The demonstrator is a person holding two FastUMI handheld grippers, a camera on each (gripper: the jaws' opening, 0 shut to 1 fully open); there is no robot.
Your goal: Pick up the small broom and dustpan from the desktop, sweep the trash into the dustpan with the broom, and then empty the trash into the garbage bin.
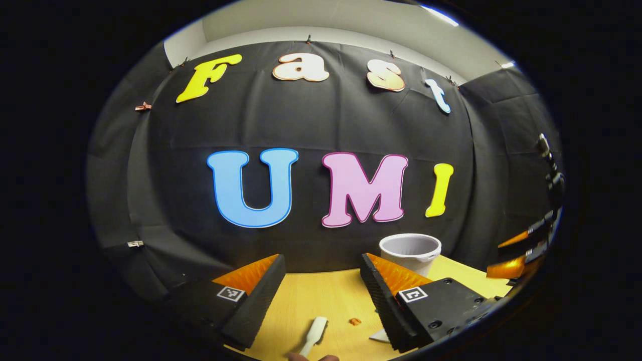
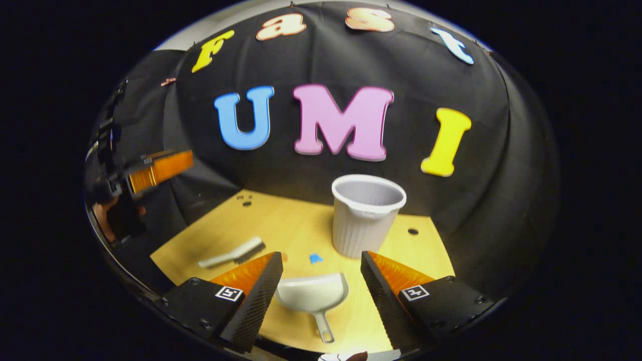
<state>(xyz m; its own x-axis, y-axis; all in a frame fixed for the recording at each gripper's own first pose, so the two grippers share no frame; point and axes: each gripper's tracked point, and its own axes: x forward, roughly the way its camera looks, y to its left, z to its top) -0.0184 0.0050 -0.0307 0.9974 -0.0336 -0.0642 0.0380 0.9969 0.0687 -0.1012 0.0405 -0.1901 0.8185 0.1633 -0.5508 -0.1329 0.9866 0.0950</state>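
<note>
Broom (image 2: pixel 233 253) and dustpan (image 2: pixel 313 296) both lie untouched on the tabletop (image 2: pixel 301 225) — nothing is picked up yet, so sweeping and emptying remain. The right gripper (image 2: pixel 321 288) hovers over the dustpan, jaws wide and empty; the left gripper (image 1: pixel 321 288), equally open, hangs above the broom. Scraps (image 2: pixel 315 258) lie near the bin (image 2: pixel 367 213), far right.
</note>
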